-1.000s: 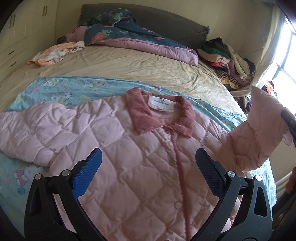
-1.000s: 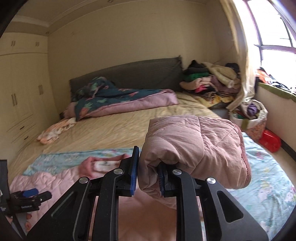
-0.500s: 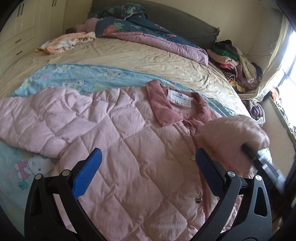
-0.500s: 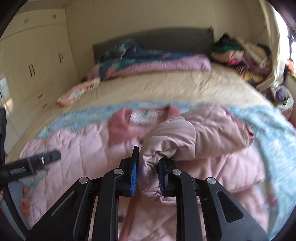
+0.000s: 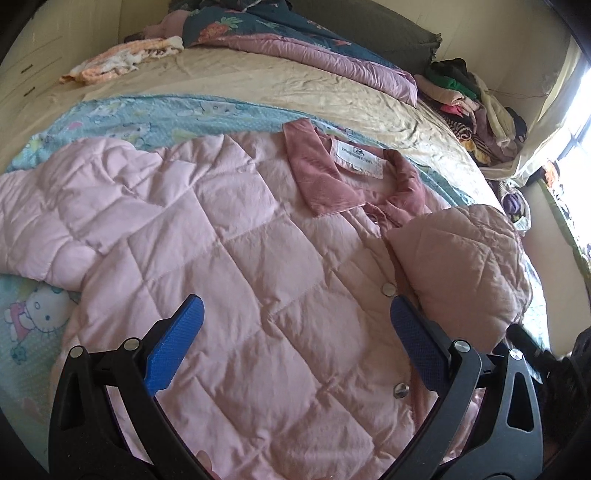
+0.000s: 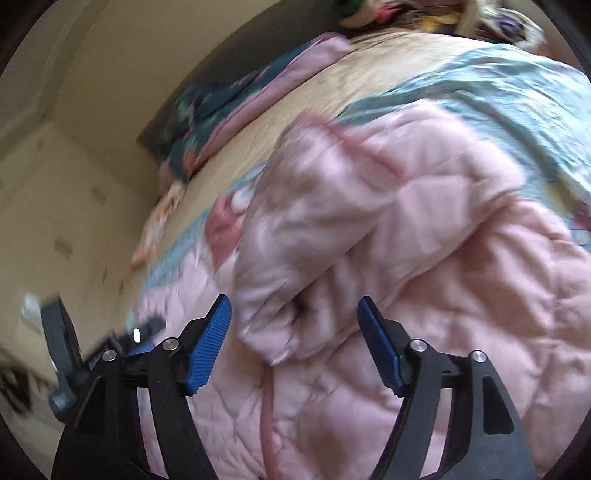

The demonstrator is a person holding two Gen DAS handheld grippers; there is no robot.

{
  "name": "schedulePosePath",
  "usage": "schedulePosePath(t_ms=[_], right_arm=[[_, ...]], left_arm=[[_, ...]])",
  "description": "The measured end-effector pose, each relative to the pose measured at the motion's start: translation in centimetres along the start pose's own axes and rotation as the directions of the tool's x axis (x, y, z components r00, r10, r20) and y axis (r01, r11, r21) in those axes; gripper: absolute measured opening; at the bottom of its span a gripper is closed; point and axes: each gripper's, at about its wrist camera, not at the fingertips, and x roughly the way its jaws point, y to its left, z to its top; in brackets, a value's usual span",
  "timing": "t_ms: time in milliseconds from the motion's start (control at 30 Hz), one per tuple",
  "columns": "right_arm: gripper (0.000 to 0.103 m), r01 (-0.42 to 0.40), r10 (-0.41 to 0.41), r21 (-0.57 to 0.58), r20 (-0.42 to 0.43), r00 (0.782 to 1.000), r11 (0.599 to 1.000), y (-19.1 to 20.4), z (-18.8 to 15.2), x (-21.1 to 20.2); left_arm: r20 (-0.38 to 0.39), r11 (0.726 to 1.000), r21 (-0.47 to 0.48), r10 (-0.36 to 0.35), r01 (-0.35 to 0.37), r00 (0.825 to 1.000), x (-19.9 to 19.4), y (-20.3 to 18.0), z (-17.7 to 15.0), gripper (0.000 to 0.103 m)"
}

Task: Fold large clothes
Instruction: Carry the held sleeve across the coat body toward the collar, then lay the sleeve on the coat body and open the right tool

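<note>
Two grippers hung over the bed (image 5: 258,85) in my hands. My left gripper (image 5: 295,325) stood with its jaws wide apart above the front of the pink quilted jacket (image 5: 221,266), nothing between the blue pads. My right gripper (image 6: 294,334) had its jaws opening, and the jacket's folded sleeve (image 6: 332,229) lay between the pads without either pressing on it; that view was blurred.

The jacket lay face up toward the foot edge of the bed, on a light blue cartoon-print sheet (image 5: 122,122). Its darker pink collar (image 5: 317,177) pointed toward the headboard (image 5: 388,40). One sleeve stretched flat toward the bed's left edge; the other was doubled back over the chest, beside the button placket (image 5: 388,288).

Beyond the sheet the bed showed a wrinkled beige cover. A dark floral duvet (image 5: 280,29) with a mauve lining was bunched along the head edge. A pile of clothes (image 5: 469,96) filled the far right corner. A peach cloth (image 5: 118,62) lay at the far left corner. Cream cupboards (image 6: 55,229) lined the left wall, and a bright window (image 5: 580,110) stood to the right.
</note>
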Motion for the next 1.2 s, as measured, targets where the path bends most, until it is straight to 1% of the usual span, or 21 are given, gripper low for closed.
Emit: schedulePosePath(t_ms=[33, 67, 100, 133, 167, 233, 367, 467, 533, 633, 700, 800, 867, 1000, 1033, 1100, 1133, 1167, 1200], right_arm=[[0.070, 0.000, 0.000, 0.004, 0.001, 1.000, 1.000, -0.1, 0.4, 0.1], [0.061, -0.008, 0.008, 0.012, -0.004, 1.000, 1.000, -0.1, 0.8, 0.3], [0.052, -0.038, 0.038, 0.025, -0.018, 0.999, 0.999, -0.1, 1.3, 0.7], [0.037, -0.049, 0.050, 0.030, -0.022, 0.999, 0.998, 0.1, 1.6, 0.9], [0.031, -0.042, 0.042, 0.020, -0.006, 0.999, 0.999, 0.4, 1.8, 0.6], [0.023, -0.037, 0.039, -0.047, 0.038, 0.999, 0.998, 2.0, 2.0, 0.1], [0.018, -0.064, 0.079, -0.195, 0.072, 0.994, 0.979, 6.3, 1.3, -0.4], [0.017, -0.068, 0.093, -0.319, 0.063, 0.994, 0.945, 9.4, 0.3, -0.2], [0.015, -0.086, 0.106, -0.384, 0.031, 0.994, 0.919, 11.6, -0.7, 0.8], [0.015, -0.128, 0.124, -0.426, -0.038, 0.992, 0.896, 13.4, -2.4, 2.1], [0.015, -0.146, 0.122, -0.440, -0.083, 0.989, 0.886, 14.2, -3.5, 3.2], [0.015, -0.156, 0.094, -0.480, -0.152, 0.984, 0.863, 15.5, -5.7, 5.3], [0.016, -0.152, 0.068, -0.509, -0.180, 0.981, 0.847, 16.2, -7.2, 6.3], [0.022, -0.173, 0.037, -0.544, -0.253, 0.967, 0.821, 16.6, -9.1, 7.7], [0.025, -0.194, 0.044, -0.540, -0.279, 0.959, 0.819, 16.4, -9.2, 7.7], [0.032, -0.228, 0.075, -0.513, -0.301, 0.951, 0.827, 15.7, -8.8, 7.1], [0.041, -0.252, 0.103, -0.495, -0.309, 0.945, 0.832, 15.3, -8.4, 6.5], [0.049, -0.248, 0.106, -0.491, -0.298, 0.949, 0.835, 15.0, -8.1, 5.8], [0.051, -0.235, 0.103, -0.496, -0.280, 0.955, 0.836, 14.6, -7.6, 5.0]], left_arm=[[0.002, 1.000, -0.007, -0.007, 0.007, 1.000, -0.1, 0.0, 0.0, 0.095], [0.005, 1.000, -0.013, -0.016, 0.016, 1.000, -0.3, 0.0, 0.1, 0.095], [0.011, 0.999, -0.022, -0.031, 0.031, 0.999, -0.5, 0.1, 0.2, 0.095], [0.019, 0.999, -0.027, -0.038, 0.039, 0.999, -0.8, 0.1, 0.4, 0.095], [0.027, 0.999, -0.032, -0.039, 0.040, 0.999, -1.0, 0.2, 0.5, 0.095], [0.045, 0.997, -0.050, -0.048, 0.050, 0.998, -1.7, 0.6, 1.0, 0.095], [0.075, 0.991, -0.089, -0.092, 0.099, 0.993, -3.1, 1.7, 2.1, 0.095], [0.096, 0.985, -0.121, -0.113, 0.124, 0.989, -4.0, 2.7, 2.7, 0.095], [0.116, 0.982, -0.139, -0.109, 0.124, 0.987, -4.6, 3.6, 3.1, 0.095], [0.127, 0.976, -0.173, -0.109, 0.130, 0.986, -5.0, 4.9, 3.2, 0.095], [0.123, 0.966, -0.206, -0.131, 0.154, 0.984, -5.2, 5.9, 3.2, 0.095], [0.120, 0.944, -0.251, -0.189, 0.214, 0.975, -5.2, 6.9, 3.0, 0.095], [0.110, 0.937, -0.259, -0.213, 0.235, 0.971, -5.0, 7.0, 2.9, 0.095], [0.065, 0.931, -0.268, -0.240, 0.249, 0.969, -3.8, 6.8, 2.3, 0.095], [0.052, 0.929, -0.271, -0.248, 0.252, 0.967, -3.4, 6.8, 2.2, 0.095], [0.009, 0.925, -0.287, -0.259, 0.251, 0.966, -2.0, 6.9, 1.6, 0.095], [-0.011, 0.919, -0.302, -0.270, 0.254, 0.963, -1.3, 7.1, 1.3, 0.095], [-0.033, 0.913, -0.318, -0.282, 0.258, 0.959, -0.5, 7.2, 0.9, 0.095], [-0.058, 0.903, -0.338, -0.302, 0.266, 0.951, 0.4, 7.2, 0.4, 0.094]])
